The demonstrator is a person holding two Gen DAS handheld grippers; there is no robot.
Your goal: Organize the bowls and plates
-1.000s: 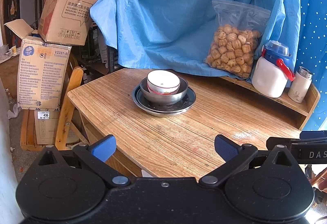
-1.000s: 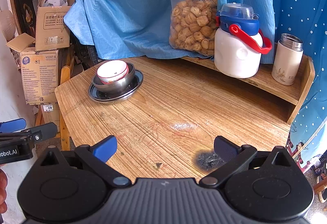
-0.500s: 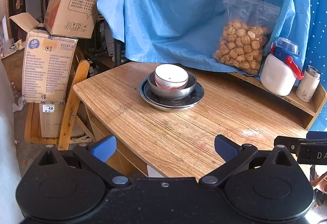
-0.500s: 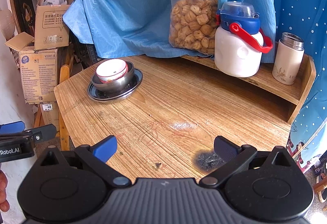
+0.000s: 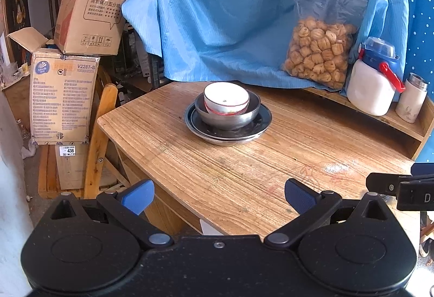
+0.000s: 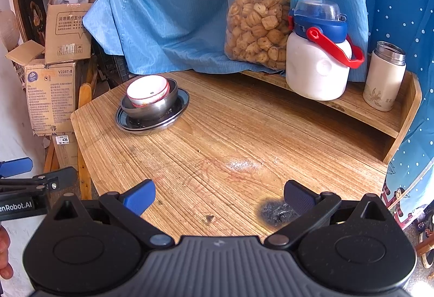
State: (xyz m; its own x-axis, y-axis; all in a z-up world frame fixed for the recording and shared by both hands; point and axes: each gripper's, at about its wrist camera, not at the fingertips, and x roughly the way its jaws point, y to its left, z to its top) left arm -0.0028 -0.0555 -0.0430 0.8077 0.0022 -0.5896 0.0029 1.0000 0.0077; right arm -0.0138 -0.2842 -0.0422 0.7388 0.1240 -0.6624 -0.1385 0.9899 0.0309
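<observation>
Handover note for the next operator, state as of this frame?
Left gripper: open, empty, at the table's near edge.
Right gripper: open, empty, over the near tabletop.
Dishes: white ceramic bowl with red trim sits in the steel bowl, which sits on the stacked steel plates, far left on the wooden table.
Done: everything appears nested in one stack.
Left: nothing obvious; neither gripper touches the stack.

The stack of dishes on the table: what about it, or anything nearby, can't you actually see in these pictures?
- Plates, both views: their count; the steel bowl covers their middles.
- White bowl: its lower half sits hidden inside the steel bowl.
- Right claw, left view: cut off by the right edge.
- Left claw, right view: cut off by the left edge.
- Box print: too small to read.
</observation>
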